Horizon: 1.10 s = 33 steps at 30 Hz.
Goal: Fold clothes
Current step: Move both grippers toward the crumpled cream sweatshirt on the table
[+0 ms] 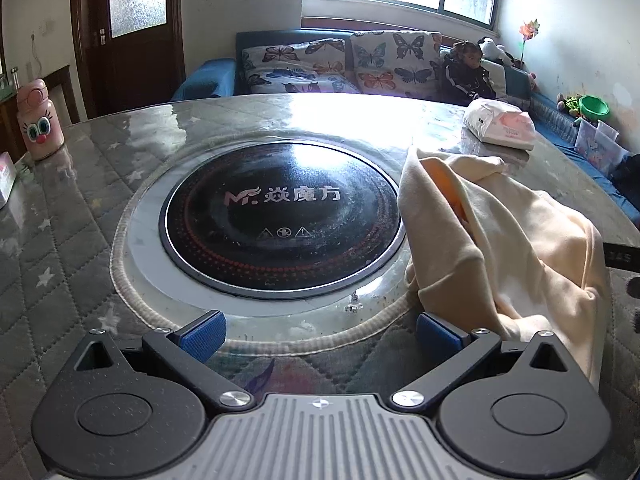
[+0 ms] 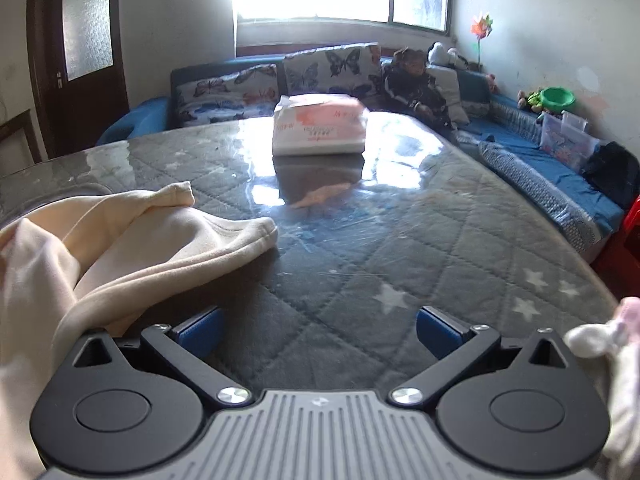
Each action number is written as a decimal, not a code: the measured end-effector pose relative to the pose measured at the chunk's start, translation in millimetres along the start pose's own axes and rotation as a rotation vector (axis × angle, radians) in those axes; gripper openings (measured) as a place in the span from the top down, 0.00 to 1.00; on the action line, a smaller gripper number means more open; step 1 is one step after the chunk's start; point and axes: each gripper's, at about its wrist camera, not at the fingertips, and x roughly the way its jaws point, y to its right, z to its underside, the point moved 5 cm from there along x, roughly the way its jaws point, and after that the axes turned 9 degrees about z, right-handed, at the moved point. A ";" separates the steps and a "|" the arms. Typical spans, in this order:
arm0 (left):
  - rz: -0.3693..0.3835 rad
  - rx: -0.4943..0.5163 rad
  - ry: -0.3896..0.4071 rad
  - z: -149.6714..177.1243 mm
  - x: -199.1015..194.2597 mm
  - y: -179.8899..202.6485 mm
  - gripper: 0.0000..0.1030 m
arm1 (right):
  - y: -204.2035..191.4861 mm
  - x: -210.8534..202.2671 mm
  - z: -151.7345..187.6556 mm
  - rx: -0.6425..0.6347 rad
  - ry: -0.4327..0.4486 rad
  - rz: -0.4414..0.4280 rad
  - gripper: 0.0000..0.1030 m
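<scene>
A cream garment (image 1: 512, 248) lies crumpled on the round table, to the right of the black induction hob (image 1: 280, 216). My left gripper (image 1: 320, 334) is open and empty, low over the table, with the cloth touching its right finger. In the right wrist view the same garment (image 2: 120, 240) lies at the left, one sleeve reaching toward the middle. My right gripper (image 2: 318, 330) is open and empty over bare quilted tabletop, the cloth beside its left finger.
A tissue pack (image 2: 320, 126) sits at the table's far side, also in the left wrist view (image 1: 500, 126). A pink bottle (image 1: 38, 120) stands at the far left. A sofa with a child (image 2: 416, 84) lies behind the table. A white-pink cloth (image 2: 616, 340) shows at the right edge.
</scene>
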 end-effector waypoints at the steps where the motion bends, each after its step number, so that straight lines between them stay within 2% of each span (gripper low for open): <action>1: 0.004 -0.006 -0.003 0.7 0.1 0.5 0.00 | -0.2 -2.3 -0.8 -0.008 0.016 -0.002 0.00; 5: 0.026 -0.028 -0.042 2.5 -0.3 -0.5 0.00 | -0.1 -13.2 -2.4 -0.034 0.081 -0.012 0.00; 7: 0.021 -0.019 -0.014 8.0 -6.6 1.8 0.00 | 3.7 -27.3 5.0 -0.015 0.113 -0.021 0.00; 14: 0.010 -0.023 -0.016 18.9 -19.1 4.3 0.00 | 0.4 -67.7 26.1 0.001 0.142 -0.005 0.00; 19: 0.012 -0.032 -0.019 25.1 -25.4 5.2 0.00 | -4.4 -88.5 35.3 -0.027 0.129 -0.008 0.00; 23: 0.015 -0.034 -0.017 27.8 -30.1 6.1 0.00 | -5.6 -91.0 40.9 -0.024 0.093 -0.006 0.00; 33: 0.027 -0.002 -0.018 36.6 -40.6 16.0 0.00 | -9.5 -107.5 52.9 -0.018 0.075 -0.032 0.00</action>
